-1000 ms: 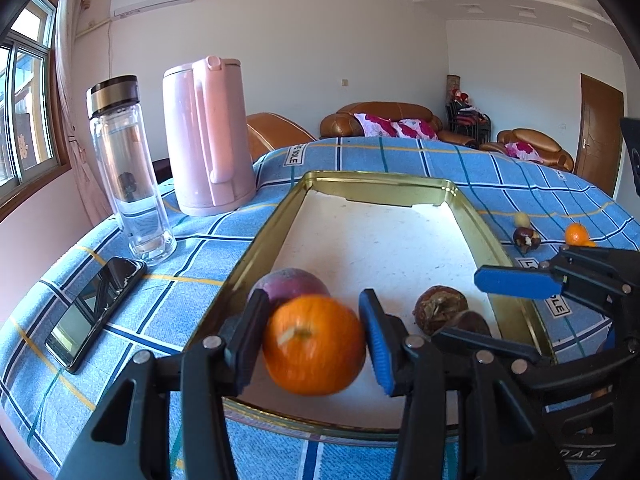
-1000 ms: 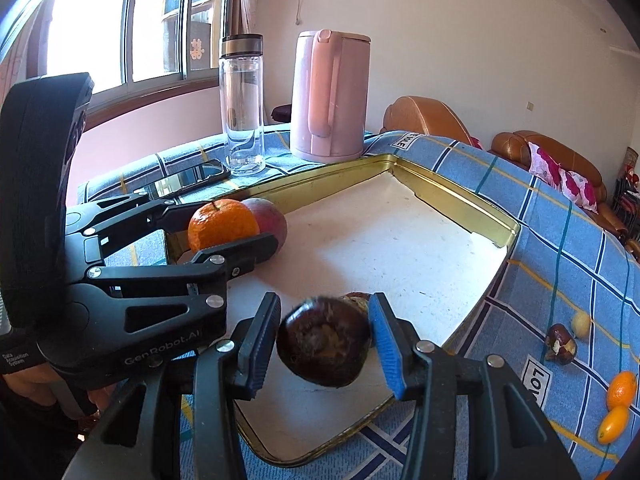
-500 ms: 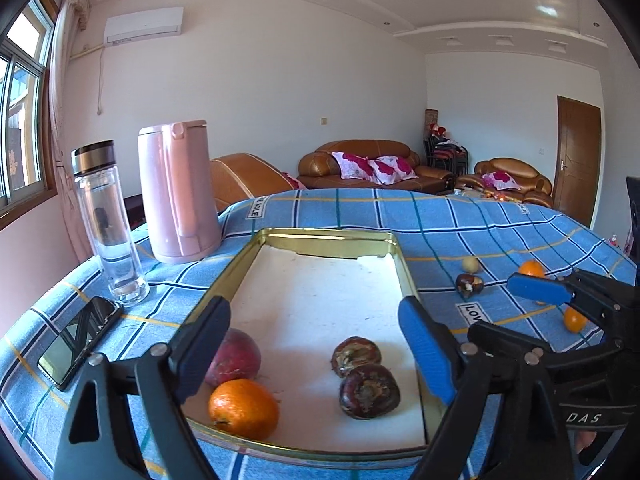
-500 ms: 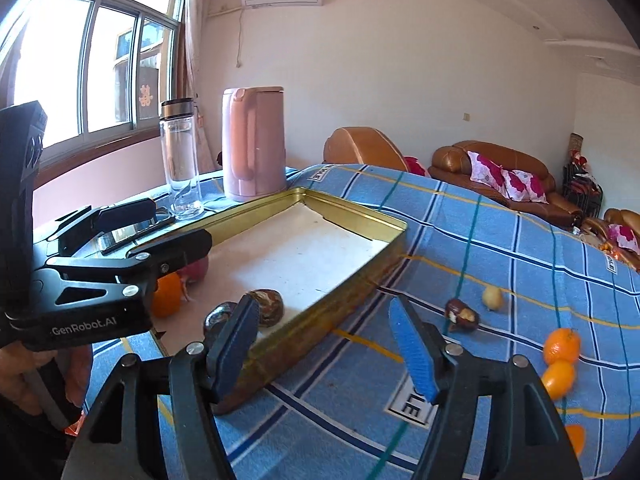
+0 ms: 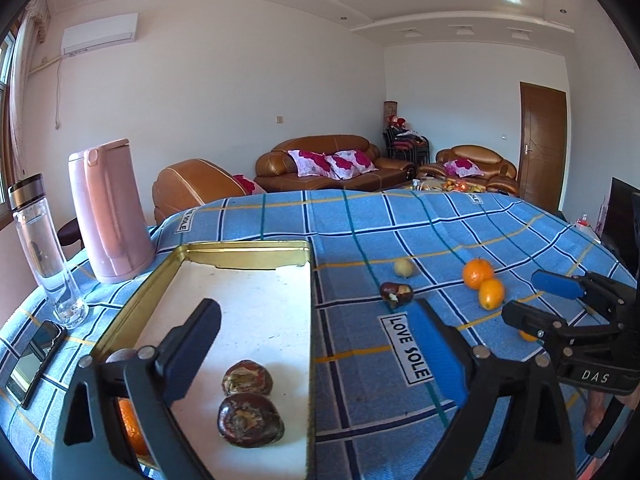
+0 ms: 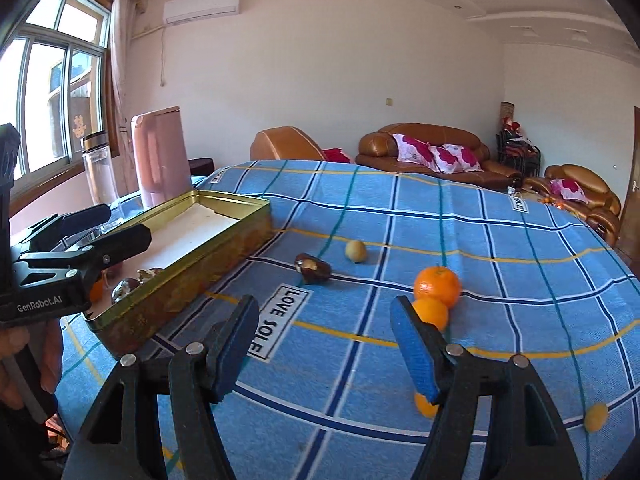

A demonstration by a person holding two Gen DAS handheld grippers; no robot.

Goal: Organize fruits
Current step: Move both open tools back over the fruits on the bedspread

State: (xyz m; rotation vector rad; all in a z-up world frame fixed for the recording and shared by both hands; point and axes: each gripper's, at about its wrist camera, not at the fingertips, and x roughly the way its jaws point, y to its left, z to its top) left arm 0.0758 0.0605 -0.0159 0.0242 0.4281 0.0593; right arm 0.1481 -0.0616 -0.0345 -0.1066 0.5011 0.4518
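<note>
1. My left gripper point(image 5: 316, 344) has just been opening and is spread wide, with nothing between its jaws; my right gripper point(image 6: 324, 344) is released, also empty.
2. The gold rectangular metal tray point(image 6: 224, 236) lies at nine o'clock of the right gripper. It holds two dark brown wrinkled fruits point(image 5: 250, 420), one orange and one reddish fruit.
3. The round orange tangerine point(image 6: 437, 286) sits at one o'clock, nearer my right gripper.
4. On the blue checked cloth point(image 6: 500, 264) I count three orange fruits, two yellow and one brown.

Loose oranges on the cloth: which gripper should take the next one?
Right, probably. The right gripper is open, empty and aimed at the oranges just past its fingertips. The left gripper, also open, sits by the tray.
</note>
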